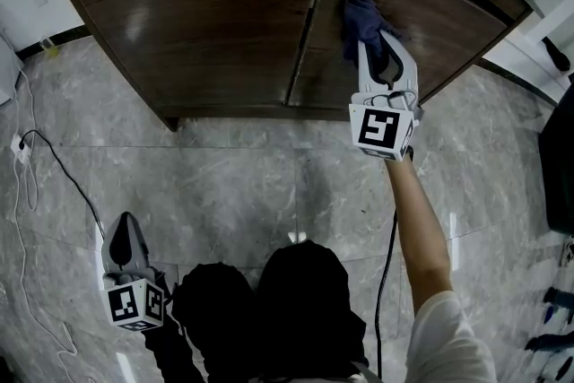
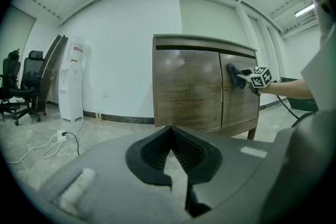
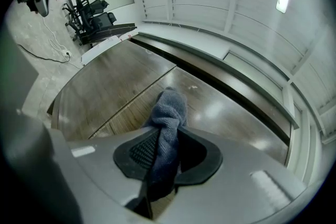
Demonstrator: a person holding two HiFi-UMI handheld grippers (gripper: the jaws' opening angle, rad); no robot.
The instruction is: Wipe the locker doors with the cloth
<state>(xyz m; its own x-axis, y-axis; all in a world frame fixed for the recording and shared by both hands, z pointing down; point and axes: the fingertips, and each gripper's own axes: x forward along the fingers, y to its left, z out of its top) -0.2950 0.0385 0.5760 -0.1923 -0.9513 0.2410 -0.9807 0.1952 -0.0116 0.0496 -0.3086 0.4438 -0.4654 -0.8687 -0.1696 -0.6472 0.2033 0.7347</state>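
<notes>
right tool (image 3: 165,139) pinches the cloth (image 3: 169,107) — soft, light, likely limp — at its bunched middle against the locker door (image 3: 226,107); left tool (image 2: 169,131) pressed together, empty.

Your left gripper (image 1: 126,224) and right gripper (image 1: 372,36) are grey with black pads (image 2: 153,153) and black-and-white marker cubes (image 1: 384,130); your short sleeve (image 1: 448,341) is white.

A grey-blue terry cloth (image 3: 169,110) is clamped between the black ribbed jaws of the right gripper (image 3: 169,134). Its bunched end is pressed against the right-hand dark brown wooden locker door (image 3: 231,118), just beside the seam to the left-hand door (image 3: 113,81). Black office chairs (image 3: 92,21) and a white floor cable (image 3: 50,52) are seen beyond.
</notes>
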